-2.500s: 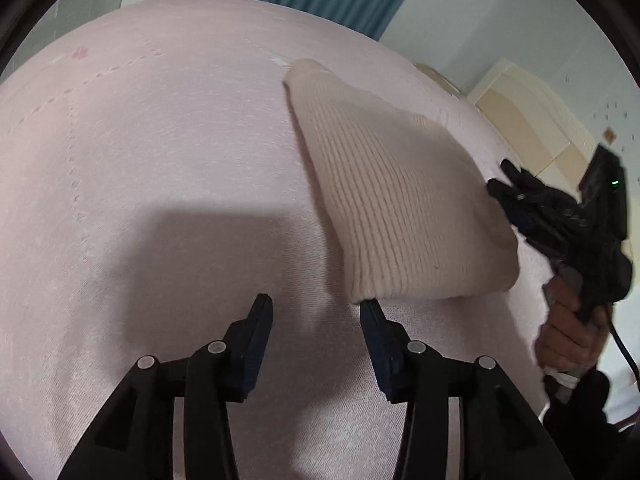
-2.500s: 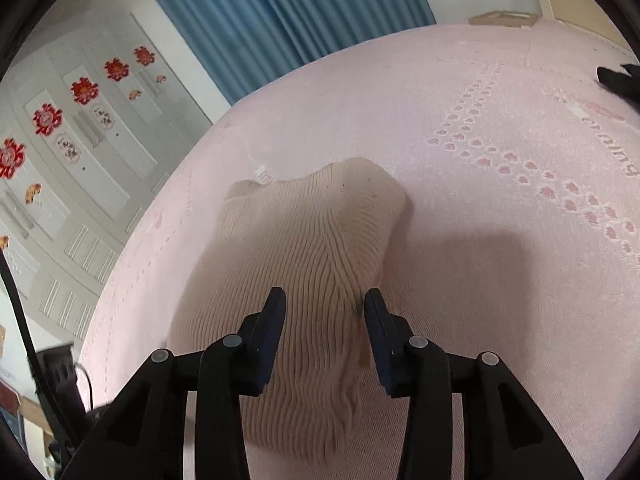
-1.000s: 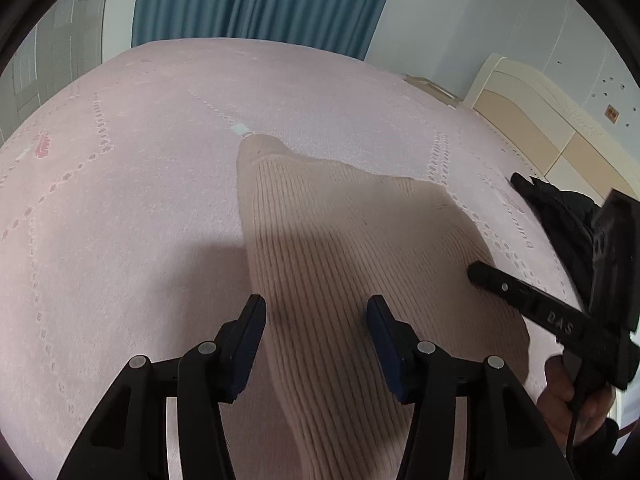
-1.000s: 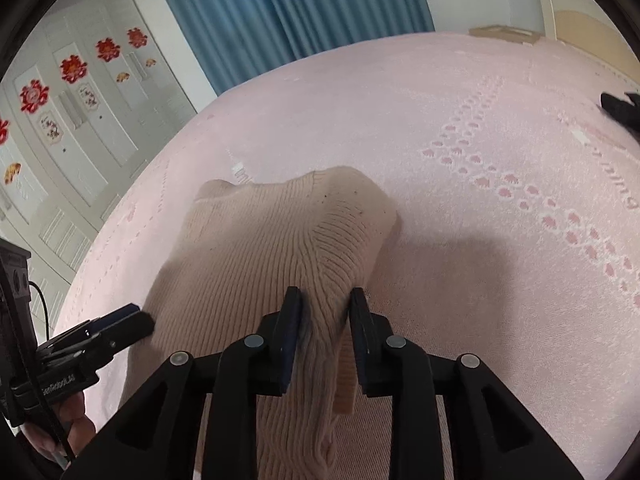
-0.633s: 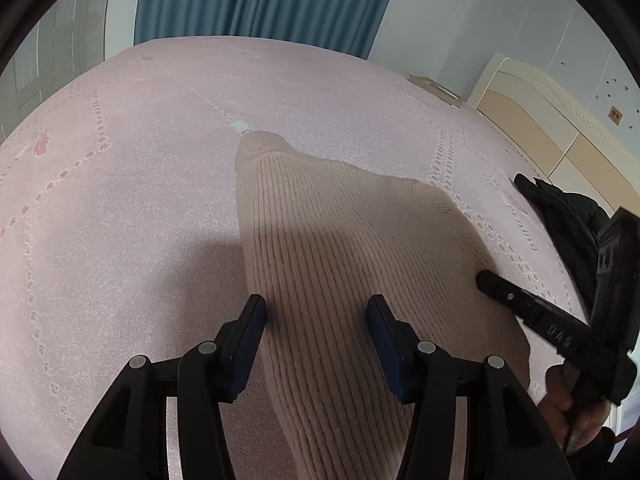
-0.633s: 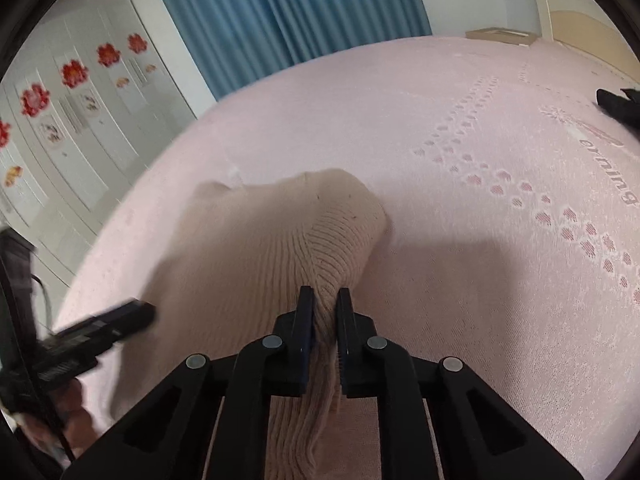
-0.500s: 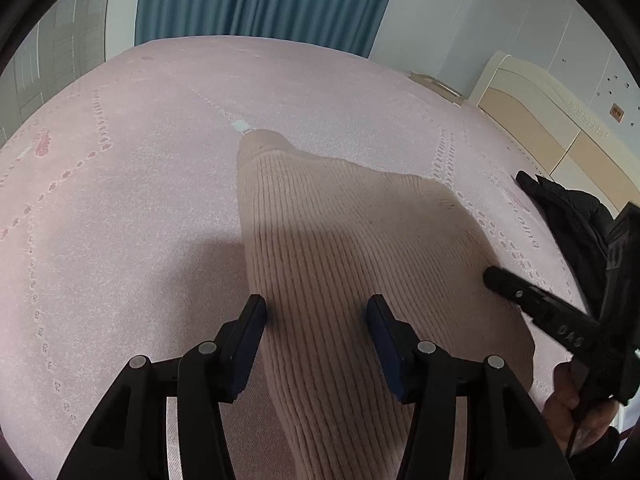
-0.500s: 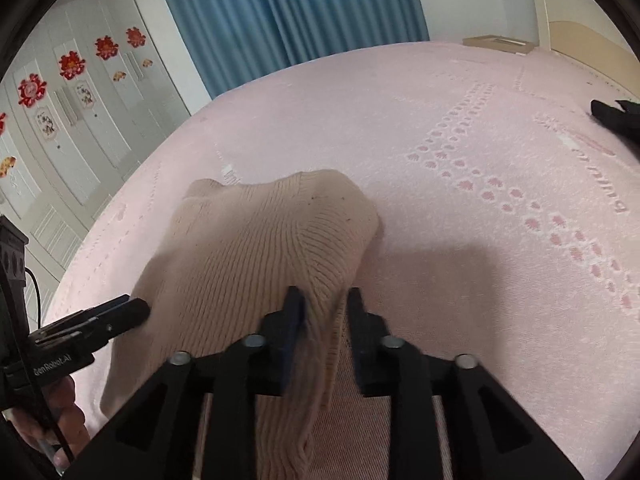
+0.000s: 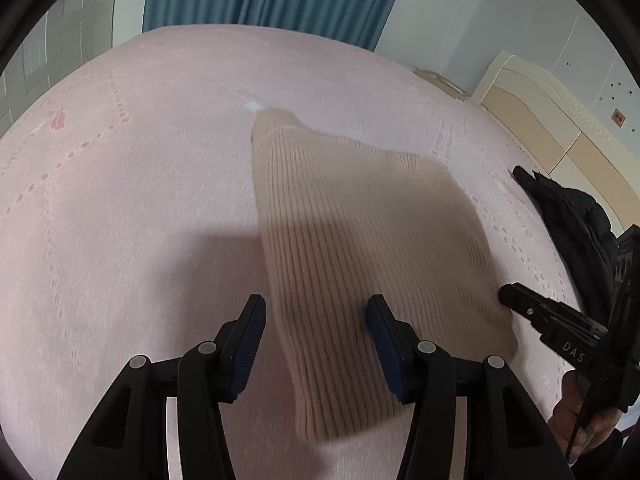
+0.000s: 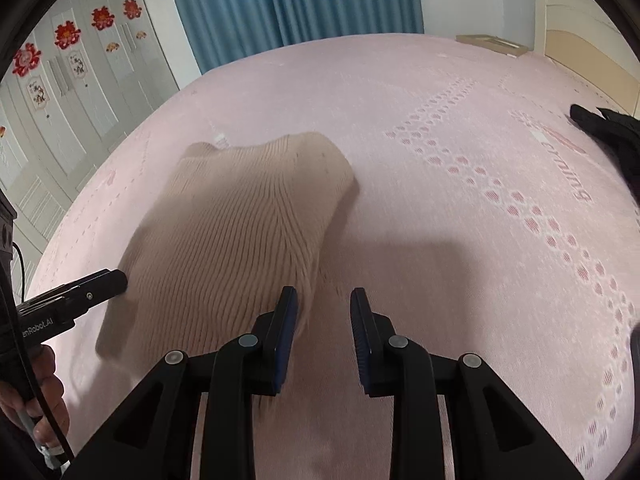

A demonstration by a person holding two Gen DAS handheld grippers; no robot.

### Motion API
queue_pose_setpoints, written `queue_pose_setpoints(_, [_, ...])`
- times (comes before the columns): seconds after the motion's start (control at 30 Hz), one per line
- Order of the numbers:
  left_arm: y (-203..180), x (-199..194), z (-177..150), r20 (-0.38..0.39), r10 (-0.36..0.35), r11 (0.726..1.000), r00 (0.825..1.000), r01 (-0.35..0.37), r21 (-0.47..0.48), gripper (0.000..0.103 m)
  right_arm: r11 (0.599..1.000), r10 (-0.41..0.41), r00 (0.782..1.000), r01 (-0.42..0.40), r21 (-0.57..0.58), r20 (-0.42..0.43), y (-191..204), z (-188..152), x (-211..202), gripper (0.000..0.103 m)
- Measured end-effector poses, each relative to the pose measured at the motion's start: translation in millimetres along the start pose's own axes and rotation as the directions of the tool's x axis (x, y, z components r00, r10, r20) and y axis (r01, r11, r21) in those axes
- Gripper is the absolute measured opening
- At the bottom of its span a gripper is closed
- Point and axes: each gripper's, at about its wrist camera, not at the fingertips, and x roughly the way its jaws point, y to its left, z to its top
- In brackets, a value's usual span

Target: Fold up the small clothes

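- Beige ribbed knit garment point(image 9: 360, 248) lies folded flat on pink bed cover point(image 9: 132, 200), mid-bed.
- Our left claw point(image 9: 316, 344) is spread wide, jaws straddling garment's near edge w/o gripping.
- Our right claw point(image 10: 323, 332) is apart too, empty, just beside the knit's near corner.
- Black clothing point(image 9: 572, 224) sits at bed's right; blue curtain point(image 10: 292, 4) behind.

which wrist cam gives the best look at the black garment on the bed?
Left wrist. The black garment shows there as a sizeable crumpled pile at the right side of the pink bedspread, beyond the beige knit. The right wrist view catches only a dark strip of it at the frame's right edge.
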Motion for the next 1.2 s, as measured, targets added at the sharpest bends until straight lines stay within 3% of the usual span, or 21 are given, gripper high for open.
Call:
queue_pose_setpoints(0.23, [-1,-26,-20,-0.036,0.032,0.999,0.999,-0.033,-0.015,0.050,0.998,-0.058,0.997,0.059,0.023,-0.047,1,-11,-29,0.030])
queue_pose_setpoints(0.3, [-6,-42,-20,-0.026,0.057,0.998,0.998,-0.057,-0.008,0.050,0.992,-0.120,0.992,0.121,0.021,-0.039,5,-10,-44,0.042])
queue_pose_setpoints(0.4, [-13,-65,-17,-0.007,0.089,0.996,0.996,-0.089,0.002,0.051,0.982,-0.187,0.982,0.187,0.000,-0.007,15,-8,-70,0.052])
queue_pose_setpoints(0.67, [-44,-155,-21,0.109,0.161,0.987,0.981,-0.162,-0.002,0.065,0.988,-0.155,0.987,0.154,0.013,0.044,30,-4,-156,0.073])
queue_pose_setpoints(0.83, [-60,-211,-34,0.168,0.192,0.981,0.967,-0.195,0.002,0.072,0.985,-0.172,0.979,0.174,-0.006,0.106,43,-15,-214,0.096])
queue_pose_setpoints(1.0, [-74,-252,-50,0.203,0.218,0.974,0.955,-0.226,0.019,0.076,0.983,-0.182,0.970,0.185,-0.003,0.159,51,-35,-263,0.102])
queue_pose_setpoints(1.2, [-88,-283,-71,0.236,0.229,0.968,0.945,-0.246,0.047,0.080,0.979,-0.196,0.963,0.201,-0.010,0.183,60,-56,-299,0.102])
